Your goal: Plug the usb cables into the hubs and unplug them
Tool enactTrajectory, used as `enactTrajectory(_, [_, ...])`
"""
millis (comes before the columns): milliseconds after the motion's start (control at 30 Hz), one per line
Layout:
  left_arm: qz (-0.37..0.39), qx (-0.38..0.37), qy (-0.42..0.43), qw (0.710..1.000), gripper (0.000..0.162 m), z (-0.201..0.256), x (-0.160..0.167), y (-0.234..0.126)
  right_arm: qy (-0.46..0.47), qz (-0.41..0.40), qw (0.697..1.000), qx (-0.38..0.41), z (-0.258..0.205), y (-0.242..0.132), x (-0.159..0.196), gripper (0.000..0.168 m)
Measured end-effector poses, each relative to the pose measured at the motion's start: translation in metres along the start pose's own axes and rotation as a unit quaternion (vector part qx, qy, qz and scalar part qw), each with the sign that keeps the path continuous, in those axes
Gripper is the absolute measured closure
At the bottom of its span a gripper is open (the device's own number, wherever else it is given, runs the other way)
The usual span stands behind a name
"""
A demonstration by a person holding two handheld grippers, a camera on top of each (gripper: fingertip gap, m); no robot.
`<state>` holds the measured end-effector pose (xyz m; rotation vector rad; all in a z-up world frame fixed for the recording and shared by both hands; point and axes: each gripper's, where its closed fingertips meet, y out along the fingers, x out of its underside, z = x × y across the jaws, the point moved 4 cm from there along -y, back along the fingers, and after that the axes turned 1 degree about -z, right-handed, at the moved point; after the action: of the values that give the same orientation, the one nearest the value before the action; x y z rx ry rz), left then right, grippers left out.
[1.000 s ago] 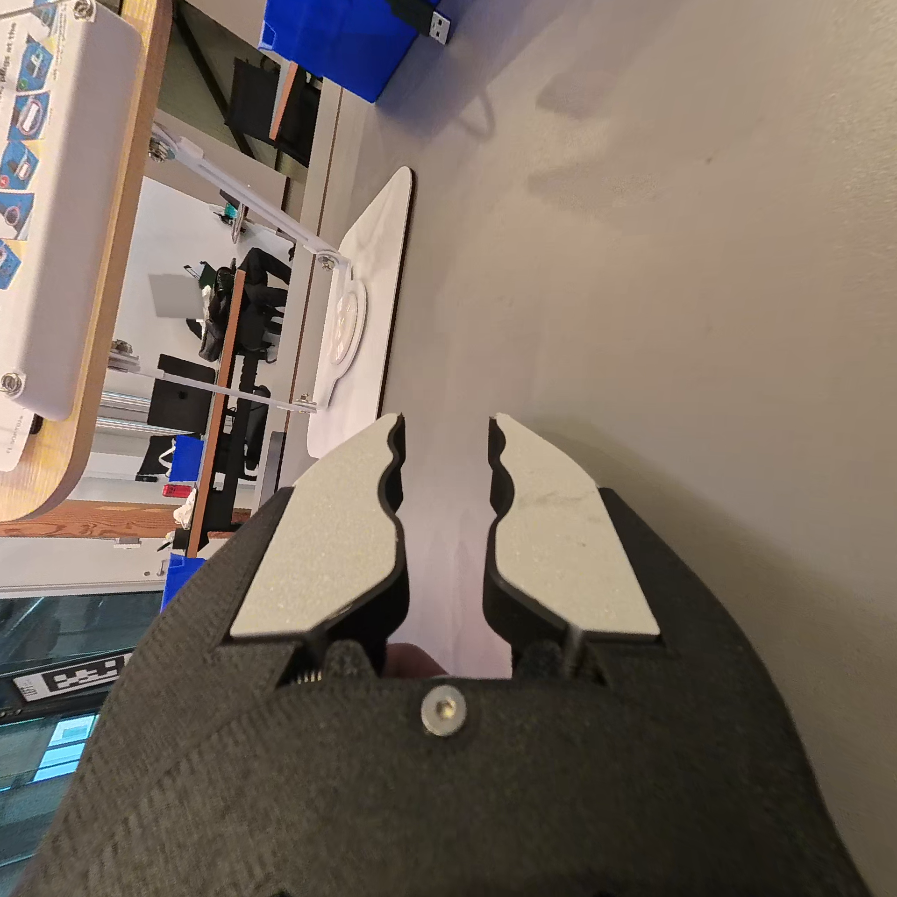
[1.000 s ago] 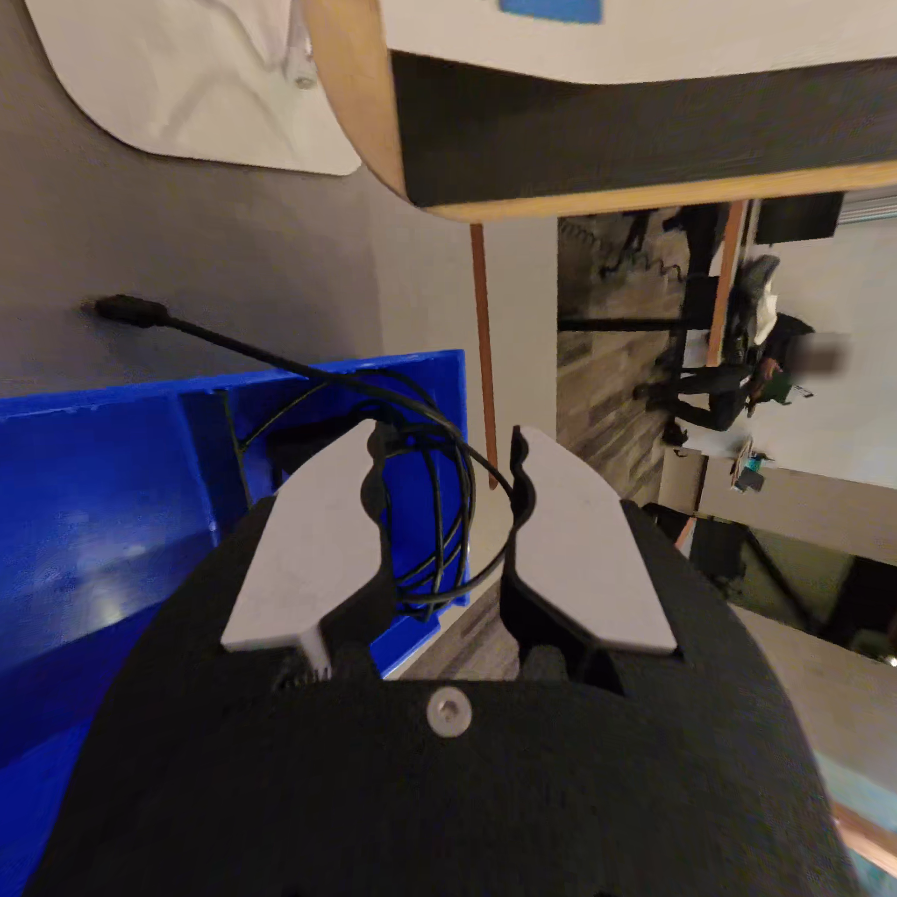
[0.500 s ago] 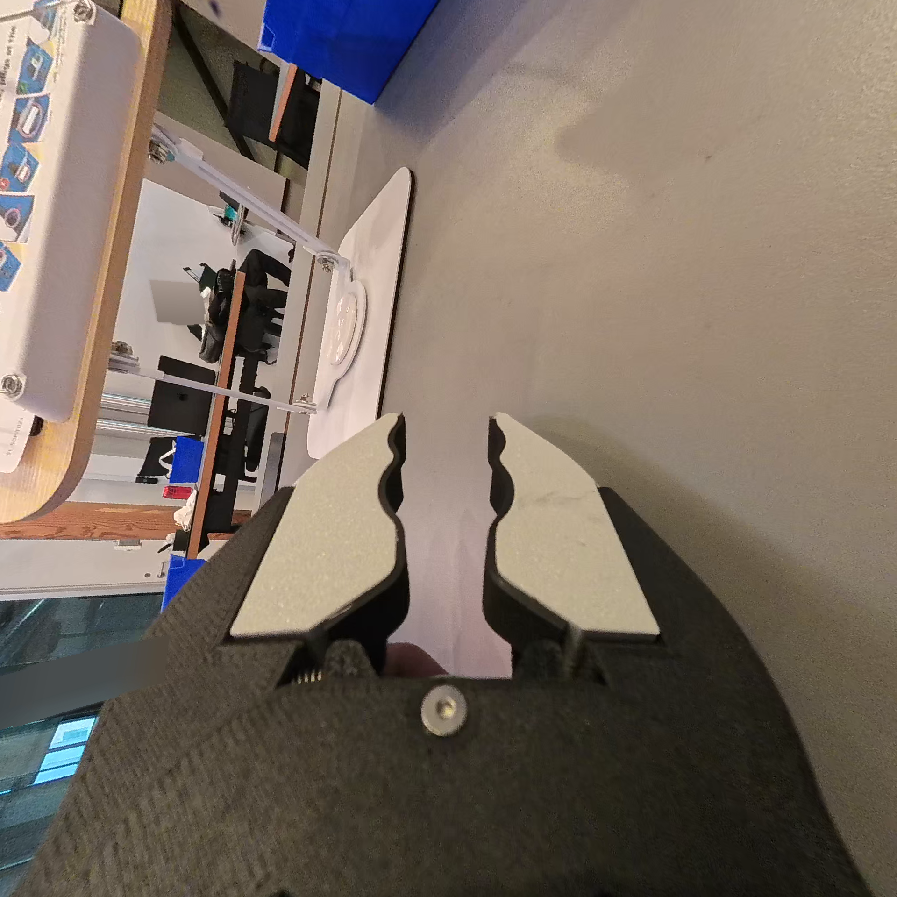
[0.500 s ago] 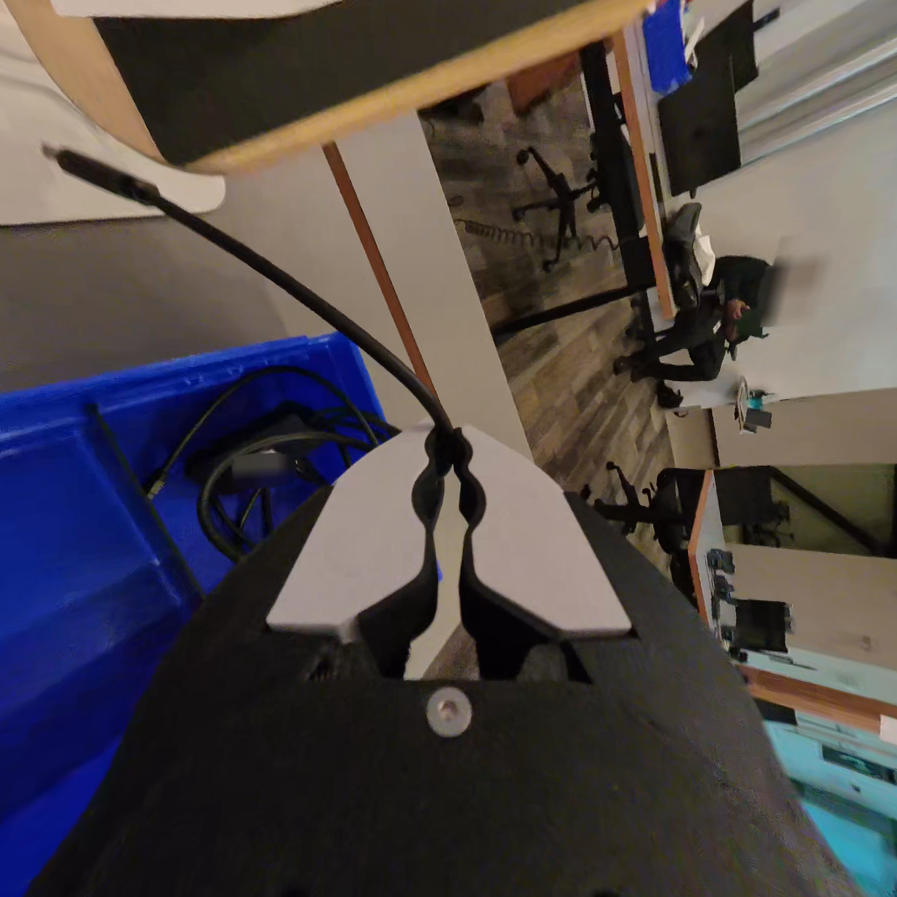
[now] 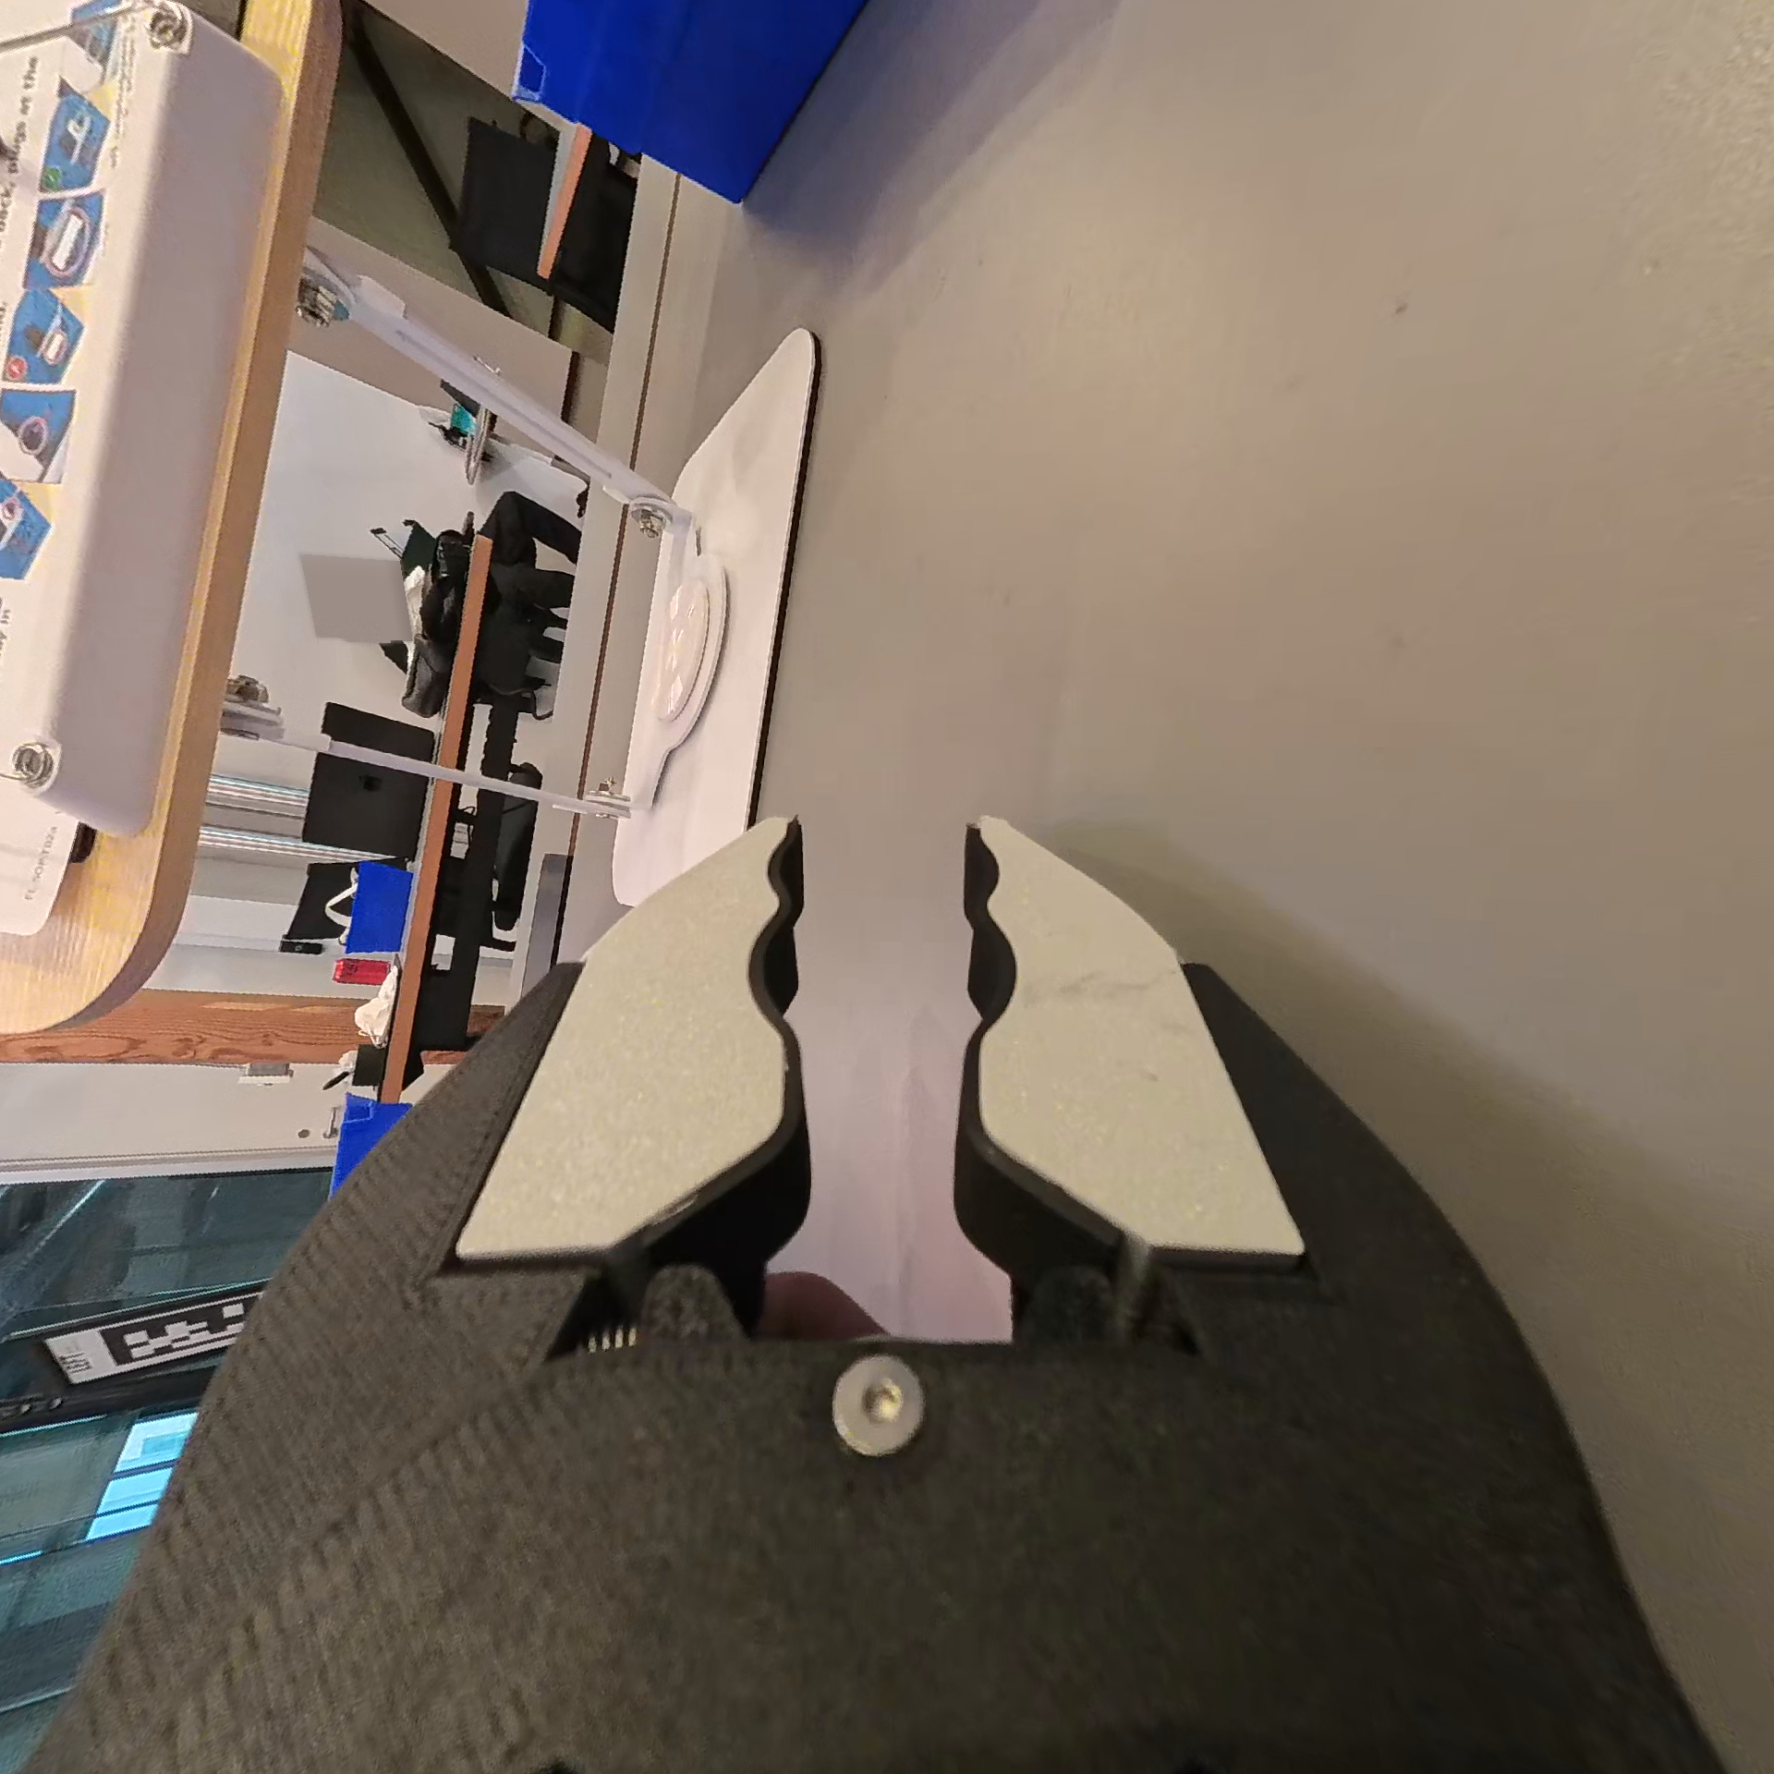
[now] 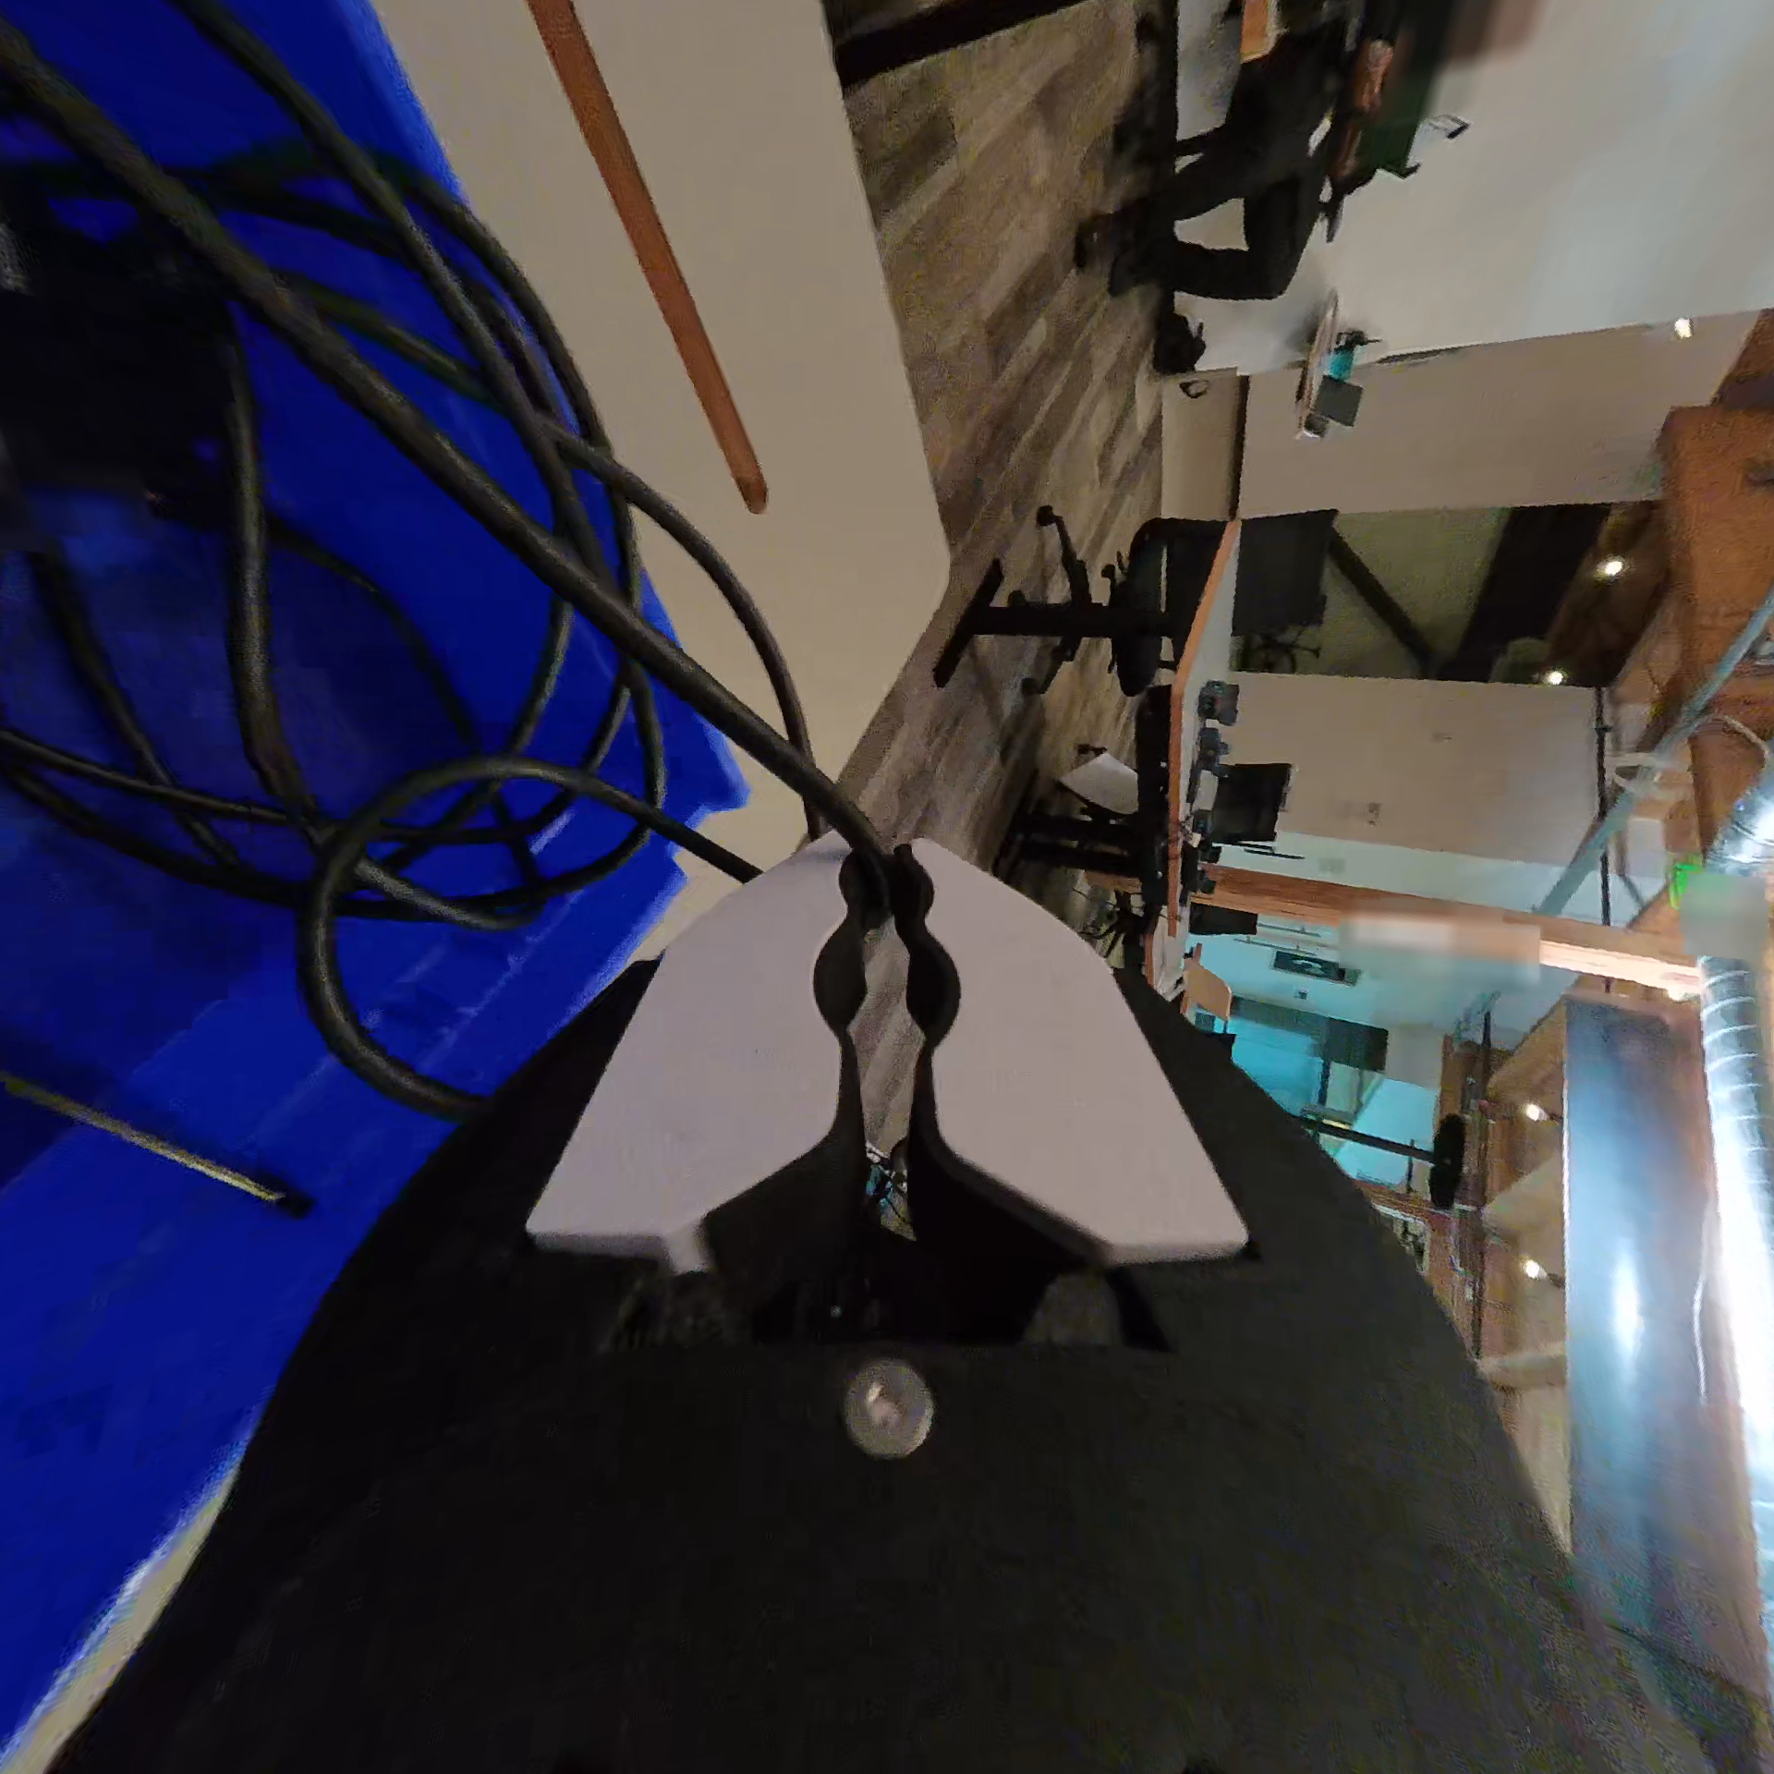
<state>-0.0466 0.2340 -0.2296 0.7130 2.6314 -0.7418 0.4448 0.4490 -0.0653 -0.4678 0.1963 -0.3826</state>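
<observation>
Right gripper [image 6: 881, 869]: fingers pinched together on a black usb cable [image 6: 538, 538], gripped on the cord at the very tips; no connector showed at the grip.
Cable: ran from the tips up and left over the blue bin [image 6: 288, 960], where further black loops lay tangled. Which loops belonged to the held cord could not be told.
Reason for grip (judged): holding mid-cord lifts the cable clear of the tangle, but the plug end would need a regrip before any insertion.
Left gripper [image 5: 881, 835]: fingers spread apart, nothing between them, poised low over the grey table [image 5: 1344, 576]; probably kept free to steady a hub.
Hubs: none identifiable in either view. A white board [image 5: 739, 624] with clear brackets lay flat ahead of the left gripper; a wooden-edged panel [image 5: 221, 576] stood at far left.
Edges: bin wall just beside the right gripper; table edge lay beyond the bin.
Open room: bare table to the right of the left gripper.
Risk (judged): loops could snag on the bin rim.
</observation>
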Motion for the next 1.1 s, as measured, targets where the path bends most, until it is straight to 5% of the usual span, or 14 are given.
enactTrajectory(167, [0.000, 0.003, -0.001, 1.000, 0.131, -0.001, 0.000, 0.001, -0.004, 0.023, 1.000, 0.015, 0.013, -0.011, 0.003, 0.165])
enactTrajectory(400, [0.000, 0.002, -0.001, 1.000, 0.131, -0.001, 0.001, 0.001, -0.059, 0.032, 0.991, -0.118, -0.073, 0.015, -0.045, 0.162])
enactTrajectory(500, [-0.001, 0.000, 0.001, 1.000, 0.131, -0.001, 0.002, 0.001, 0.023, 0.004, 0.981, -0.191, -0.074, 0.022, -0.038, 0.130])
enactTrajectory(600, [-0.001, 0.001, 0.000, 1.000, 0.131, -0.002, 0.002, 0.001, 0.076, -0.006, 0.970, -0.229, -0.062, 0.014, -0.028, 0.130])
enactTrajectory(800, [-0.002, 0.002, 0.001, 1.000, 0.131, -0.002, 0.003, 0.001, 0.112, -0.035, 0.964, -0.241, -0.041, 0.003, -0.004, 0.086])
enactTrajectory(1100, [-0.005, -0.001, 0.002, 1.000, 0.130, -0.003, 0.005, 0.000, 0.193, 0.067, 0.968, -0.144, 0.002, -0.073, -0.013, 0.131])
